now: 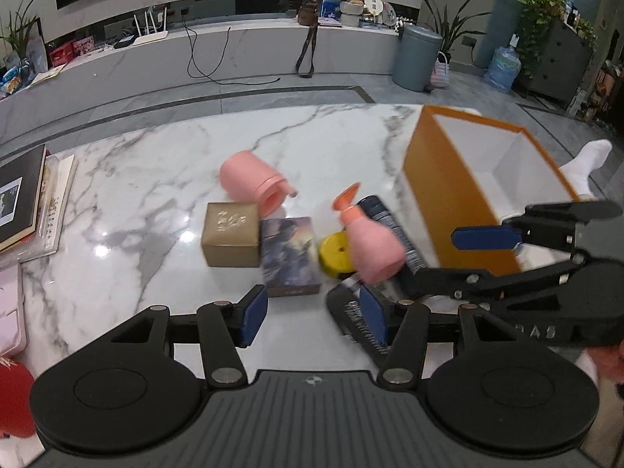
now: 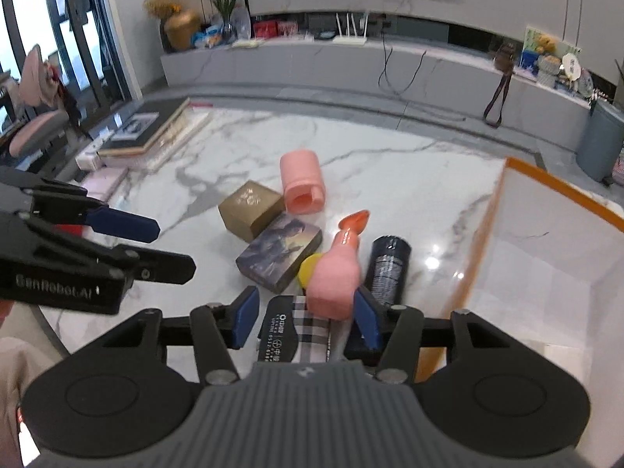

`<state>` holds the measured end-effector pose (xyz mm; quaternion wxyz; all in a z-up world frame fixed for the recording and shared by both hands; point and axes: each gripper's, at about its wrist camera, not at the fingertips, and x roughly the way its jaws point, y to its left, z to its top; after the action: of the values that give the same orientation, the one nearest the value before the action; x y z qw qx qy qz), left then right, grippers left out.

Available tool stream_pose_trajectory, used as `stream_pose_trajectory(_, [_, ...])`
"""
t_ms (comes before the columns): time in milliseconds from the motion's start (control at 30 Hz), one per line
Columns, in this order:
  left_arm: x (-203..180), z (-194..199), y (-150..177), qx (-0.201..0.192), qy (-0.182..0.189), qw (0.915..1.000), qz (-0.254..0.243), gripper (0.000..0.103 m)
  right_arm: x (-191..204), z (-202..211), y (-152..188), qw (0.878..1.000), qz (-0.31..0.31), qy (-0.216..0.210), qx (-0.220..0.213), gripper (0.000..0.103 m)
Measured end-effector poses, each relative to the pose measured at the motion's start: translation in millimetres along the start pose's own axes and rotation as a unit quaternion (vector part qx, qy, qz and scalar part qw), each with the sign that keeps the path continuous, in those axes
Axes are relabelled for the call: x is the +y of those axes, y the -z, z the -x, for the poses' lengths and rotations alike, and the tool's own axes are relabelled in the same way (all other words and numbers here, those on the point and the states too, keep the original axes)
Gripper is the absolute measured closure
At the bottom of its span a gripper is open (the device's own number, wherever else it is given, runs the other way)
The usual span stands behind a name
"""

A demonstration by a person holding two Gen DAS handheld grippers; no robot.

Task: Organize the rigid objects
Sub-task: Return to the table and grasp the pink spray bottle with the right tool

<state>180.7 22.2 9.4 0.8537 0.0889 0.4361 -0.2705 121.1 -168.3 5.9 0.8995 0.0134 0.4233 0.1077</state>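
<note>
On the marble table lie a pink cup on its side, a gold box, a picture box, a yellow disc, a pink bottle with an orange top, and a dark blue can. A black and plaid case lies nearest me. My right gripper is open over that case, its right pad beside the bottle's base. My left gripper is open just short of the picture box. An open orange box stands to the right.
Stacked books and a pink case line the table's left edge, with something red near the front corner. A person's white-socked foot shows beyond the orange box. A grey bin stands on the floor.
</note>
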Motion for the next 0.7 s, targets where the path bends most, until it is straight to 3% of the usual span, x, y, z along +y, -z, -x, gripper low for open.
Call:
stream_pose_trajectory(300, [17.1,-47.7,8.1,0.01,0.014,0.9998,0.002,0.025,-11.2,-48.7,-23.8,0.998,-0.028,0.019,0.051,0.058])
stream_pose_trajectory(700, [17.7,-106.7,3.8,0.037,0.0,0.9992,-0.013,0.024,-28.4,-92.5,-37.6,0.994,-0.065,0.011,0.092,0.058])
